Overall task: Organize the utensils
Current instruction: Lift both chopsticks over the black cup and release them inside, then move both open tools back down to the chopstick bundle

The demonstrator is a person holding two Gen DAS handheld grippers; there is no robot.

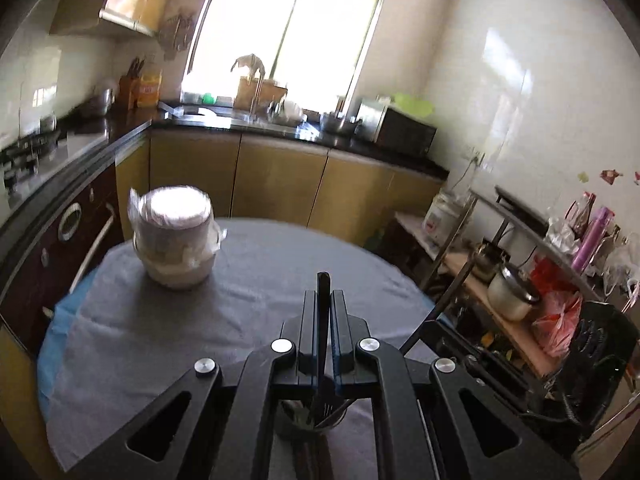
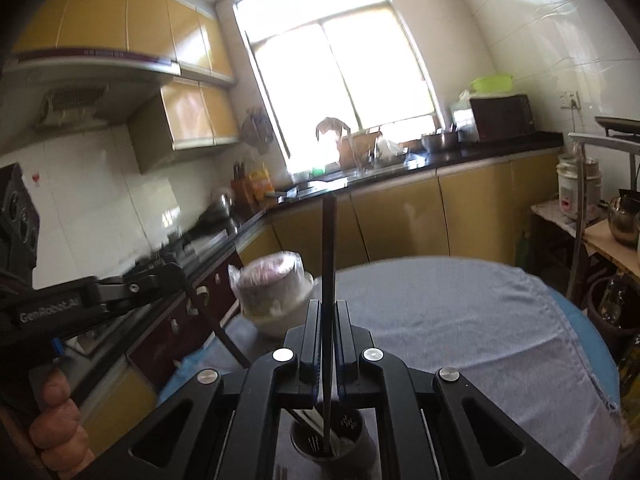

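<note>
We work over one round desk [image 2: 460,320] draped in a grey cloth, with one plastic-wrapped stack of bowls [image 1: 176,236] standing near its far left edge. At the near edge sits one dark metal holder cup [image 2: 332,440], already carrying several utensils we cannot count exactly. Our left hand-held gripper [image 1: 323,312] has its jaws pressed together on one flat dark utensil handle [image 1: 323,284], whose lower end reaches down toward the same cup, seen beneath the fingers in the left wrist view. Our right hand-held gripper [image 2: 329,320] is likewise clamped tight on one long thin dark stick [image 2: 329,248], probably a chopstick, with its lower tip inside the cup mouth. One hand [image 2: 56,420] shows, gripping the left tool's handle. To do this step well, we judge that each piece should stay near upright and centred over the cup mouth, clearing the rim and the other utensils so nothing snags or tips the cup. We would move one side at a time, since both tools crowd the same small opening.
</note>
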